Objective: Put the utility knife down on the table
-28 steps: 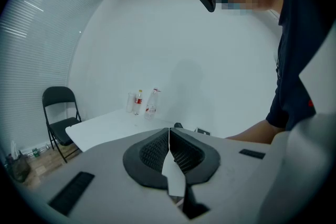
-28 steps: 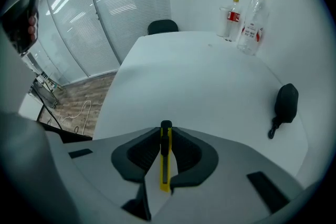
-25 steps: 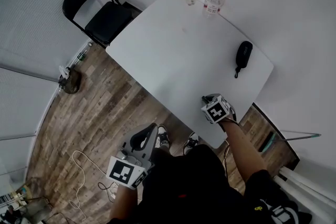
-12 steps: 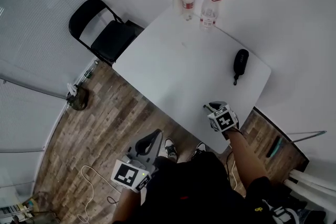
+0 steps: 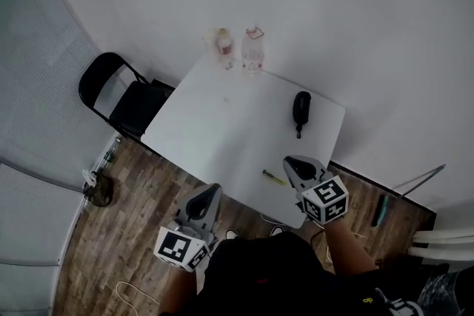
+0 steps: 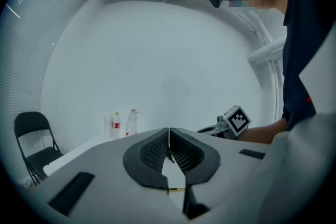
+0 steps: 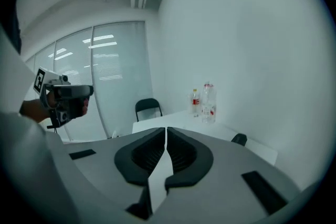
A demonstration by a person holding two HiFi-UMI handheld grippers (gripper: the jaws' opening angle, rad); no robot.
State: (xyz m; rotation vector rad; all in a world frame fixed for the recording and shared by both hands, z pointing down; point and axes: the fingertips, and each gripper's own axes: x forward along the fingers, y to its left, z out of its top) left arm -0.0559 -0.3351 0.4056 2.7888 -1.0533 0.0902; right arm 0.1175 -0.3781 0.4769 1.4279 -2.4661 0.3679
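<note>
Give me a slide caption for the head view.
Utility knife lies on the white table beside the shut right gripper; left gripper hangs shut off the table.

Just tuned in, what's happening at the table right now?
A person holds a gripper in each hand. The utility knife lies on the white table, near its front edge, beside the right gripper. That gripper and the left gripper are both shut and empty.

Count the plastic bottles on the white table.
2. The small red-labelled plastic bottle and the taller clear plastic bottle stand side by side at the far edge of the white table. The pale thing left of them looks like a cup.
</note>
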